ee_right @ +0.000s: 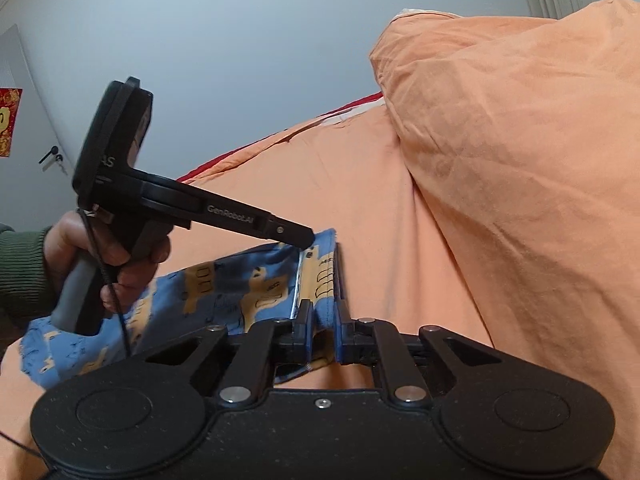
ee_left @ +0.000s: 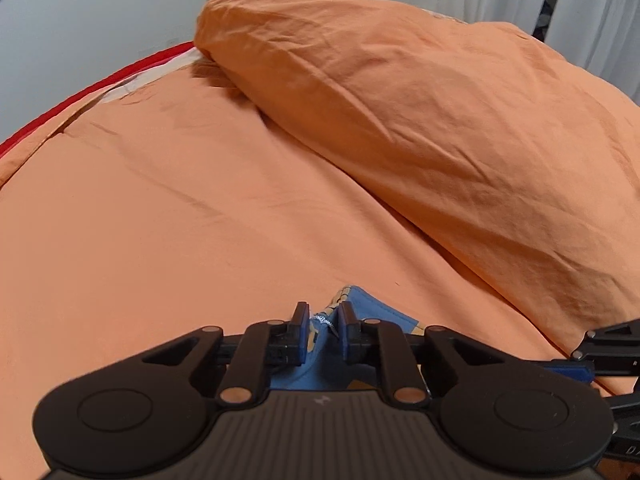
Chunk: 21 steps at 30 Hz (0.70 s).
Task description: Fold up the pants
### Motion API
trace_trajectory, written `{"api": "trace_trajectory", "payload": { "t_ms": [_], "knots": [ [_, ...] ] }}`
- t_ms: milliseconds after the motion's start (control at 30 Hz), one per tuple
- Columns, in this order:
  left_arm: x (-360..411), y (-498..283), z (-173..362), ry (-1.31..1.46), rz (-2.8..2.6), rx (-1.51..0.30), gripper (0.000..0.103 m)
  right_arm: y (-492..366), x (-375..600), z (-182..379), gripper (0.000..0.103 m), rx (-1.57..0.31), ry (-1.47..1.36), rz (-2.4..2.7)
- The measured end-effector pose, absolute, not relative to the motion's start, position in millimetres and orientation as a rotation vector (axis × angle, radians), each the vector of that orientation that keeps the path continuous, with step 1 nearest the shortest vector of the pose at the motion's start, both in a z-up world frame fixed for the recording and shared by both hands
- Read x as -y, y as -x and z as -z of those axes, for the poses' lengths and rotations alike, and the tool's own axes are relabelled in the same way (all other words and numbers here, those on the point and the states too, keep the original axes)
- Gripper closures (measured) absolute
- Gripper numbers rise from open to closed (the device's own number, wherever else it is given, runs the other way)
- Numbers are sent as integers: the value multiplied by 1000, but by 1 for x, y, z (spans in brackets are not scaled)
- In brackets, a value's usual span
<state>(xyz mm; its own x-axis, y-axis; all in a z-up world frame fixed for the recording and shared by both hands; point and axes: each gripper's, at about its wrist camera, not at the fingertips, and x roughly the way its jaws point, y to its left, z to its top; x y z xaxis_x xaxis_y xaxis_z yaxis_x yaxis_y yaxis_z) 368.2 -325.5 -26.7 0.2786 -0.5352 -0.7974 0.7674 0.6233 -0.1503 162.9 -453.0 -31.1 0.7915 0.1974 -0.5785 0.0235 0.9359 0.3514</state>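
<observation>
Orange bedding covered nearly everything: a flat sheet (ee_left: 180,220) over the bed and a bulky duvet (ee_left: 420,112) heaped across the upper right of both views, with a pale wall (ee_right: 240,40) behind. At the far left of the right wrist view a door handle (ee_right: 50,155) showed low on that wall, beside a red poster (ee_right: 8,120).

The pants (ee_right: 224,292), blue with a tan print, lay on the sheet at lower centre, spreading toward the lower left in the right wrist view. The left gripper (ee_left: 324,330) was closed to a narrow gap on a bunched edge of the cloth, near a zipper. In the right wrist view that same tool reached in from the left, held by a hand (ee_right: 116,256) in a green sleeve, its tip touching the top edge of the pants. The right gripper (ee_right: 323,332) pinched a fold of the fabric between nearly closed fingers at bottom centre.
</observation>
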Motion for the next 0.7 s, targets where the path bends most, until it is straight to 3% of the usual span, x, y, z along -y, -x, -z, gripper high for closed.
{"api": "trace_trajectory", "payload": {
  "t_ms": [67,167,200,300,333,367,433,633,700],
  "knots": [
    [329,-360,31,-330,894,-938,85,-159,452,31,92,-678,-318,-90],
    [330,-351,34,-380,852,-890,66,-164,451,51,89,-704,-297,-80],
    [328,-351,31,-368,835,-880,52,-166,451,56,88,-721,-299,-80],
    [308,-351,15,-287,811,-832,37,-164,445,50,77,-666,-243,-58],
    [298,-351,10,-261,796,-815,29,-163,442,46,68,-633,-208,-52],
    [286,-350,5,-233,776,-799,26,-162,439,43,60,-609,-185,-48],
    [261,-348,-1,-221,738,-773,24,-166,433,46,56,-590,-145,-49],
    [180,-339,-5,-330,636,-780,21,-184,430,50,56,-598,-134,-94],
    [145,-336,-4,-324,599,-801,19,-204,430,42,51,-590,-122,-130]
  ]
}}
